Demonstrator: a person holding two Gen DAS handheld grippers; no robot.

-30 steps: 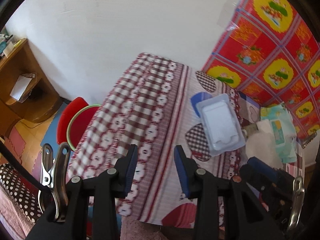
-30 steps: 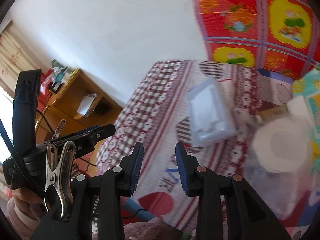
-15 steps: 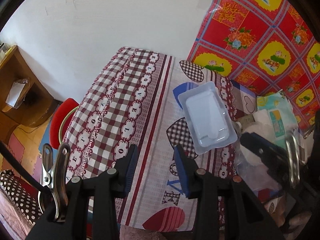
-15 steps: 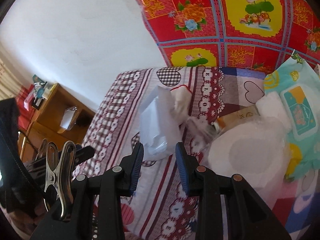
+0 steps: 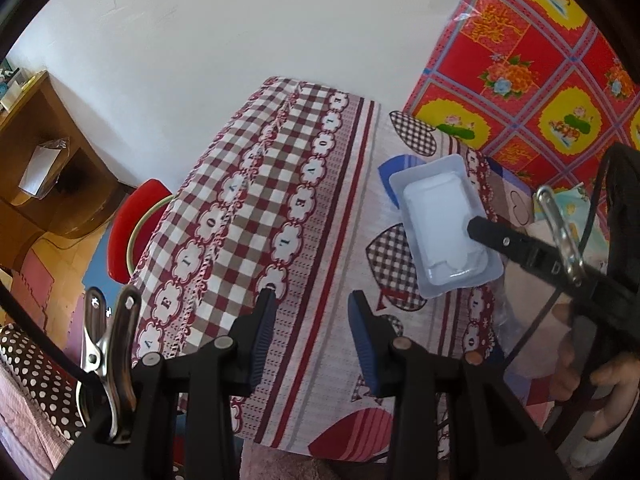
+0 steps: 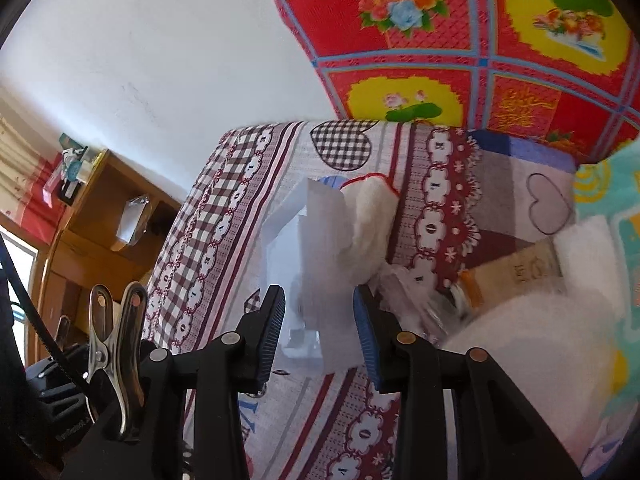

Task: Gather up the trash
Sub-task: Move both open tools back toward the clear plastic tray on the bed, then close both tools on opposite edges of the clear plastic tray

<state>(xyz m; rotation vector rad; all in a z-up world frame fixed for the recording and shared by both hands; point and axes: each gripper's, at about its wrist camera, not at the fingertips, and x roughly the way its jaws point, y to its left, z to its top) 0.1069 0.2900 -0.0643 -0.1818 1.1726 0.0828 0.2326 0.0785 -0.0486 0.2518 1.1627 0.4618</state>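
A clear plastic blister tray (image 5: 440, 224) lies on the patterned tablecloth (image 5: 280, 208). My left gripper (image 5: 312, 336) hovers open over bare cloth, nearer than the tray and to its left, with nothing between its fingers. A black finger (image 5: 486, 234) of my right gripper reaches over the tray's right edge. In the right wrist view the tray (image 6: 304, 248) stands between the blue pads of my right gripper (image 6: 318, 332). Its jaws are opening and the pads do not press on the tray. A crumpled white tissue (image 6: 372, 220) lies just behind the tray.
Right of the tray lie a brown box (image 6: 520, 268), a white round lid under clear wrap (image 6: 536, 332) and a teal wipes pack (image 6: 604, 184). A red stool (image 5: 136, 228) and a wooden desk (image 5: 40, 168) stand left of the table. A person's hand (image 5: 600, 376) holds the right gripper.
My right gripper has come down and closer to the tray, which now sits between its jaws. In the left wrist view its finger has slid over the tray. The left gripper has barely moved.
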